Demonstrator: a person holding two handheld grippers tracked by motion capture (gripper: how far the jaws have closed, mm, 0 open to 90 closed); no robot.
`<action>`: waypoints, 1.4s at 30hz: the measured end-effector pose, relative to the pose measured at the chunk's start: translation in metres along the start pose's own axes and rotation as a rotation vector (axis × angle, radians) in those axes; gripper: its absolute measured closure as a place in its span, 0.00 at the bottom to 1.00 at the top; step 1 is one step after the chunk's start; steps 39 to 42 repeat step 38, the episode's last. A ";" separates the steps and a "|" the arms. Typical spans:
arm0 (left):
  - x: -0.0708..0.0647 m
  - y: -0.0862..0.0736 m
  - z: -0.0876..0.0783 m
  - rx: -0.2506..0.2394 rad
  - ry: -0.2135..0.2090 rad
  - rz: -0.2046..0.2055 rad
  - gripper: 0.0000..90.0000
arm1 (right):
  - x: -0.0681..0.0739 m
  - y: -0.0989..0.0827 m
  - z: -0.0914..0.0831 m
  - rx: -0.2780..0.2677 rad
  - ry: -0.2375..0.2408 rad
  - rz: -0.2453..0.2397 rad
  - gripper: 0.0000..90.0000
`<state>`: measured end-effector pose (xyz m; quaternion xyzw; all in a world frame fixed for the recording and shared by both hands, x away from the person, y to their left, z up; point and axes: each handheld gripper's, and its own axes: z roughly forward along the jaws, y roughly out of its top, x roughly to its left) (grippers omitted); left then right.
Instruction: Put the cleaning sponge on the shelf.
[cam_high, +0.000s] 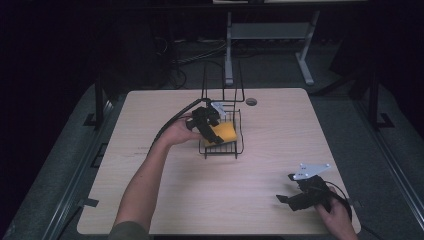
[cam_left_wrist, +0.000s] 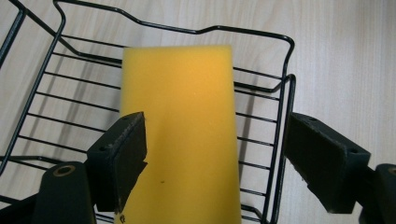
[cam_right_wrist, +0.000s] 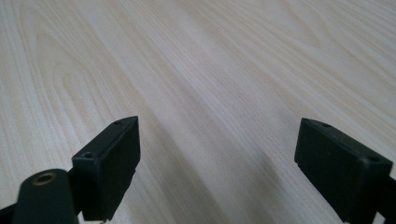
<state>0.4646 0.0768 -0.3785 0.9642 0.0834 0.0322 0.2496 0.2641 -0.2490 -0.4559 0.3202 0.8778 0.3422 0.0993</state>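
While the person leans over the table (cam_high: 150, 200), the high view shows the left gripper (cam_high: 216, 134) reaching into a black wire basket (cam_high: 239, 145) near the middle-back of the table. A yellow sponge (cam_high: 226, 133) lies in that basket, right under the gripper's tips. The right gripper (cam_high: 285, 194) sits far off at the front right corner w/ nothing near it. So the left one is much nearer to the sponge.

Next, the left gripper view. The sponge (cam_left_wrist: 180, 130) is a long flat yellow block, soft-looking, w/ clean straight edges. It lies on the basket's (cam_left_wrist: 280, 93) wire floor, and its long side runs straight away from the gripper, same way the jaws point. The jaws stand wide apart. The left jaw sits over the sponge's left edge; I can't tell if it touches. The right jaw is out past the basket's wire wall, so that wall is betw. it and the sponge. My guess: to grab the sponge across its short side, the gripper must shift left so both jaws fit inside the basket.

Last, the right gripper view. Its jaws are spread wide too, holding nothing, w/ just pale wood table (cam_right_wrist: 210, 70) below.
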 end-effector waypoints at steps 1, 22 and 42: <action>-0.002 -0.001 -0.001 0.003 0.008 -0.001 0.23 | 0.000 0.000 0.000 0.001 0.001 -0.001 0.16; -0.053 -0.028 -0.017 -0.050 0.024 0.045 0.23 | 0.001 0.001 0.000 0.002 -0.008 -0.011 0.16; -0.108 -0.063 -0.027 -0.058 0.036 0.055 0.22 | 0.003 0.000 -0.001 0.004 -0.017 -0.020 0.16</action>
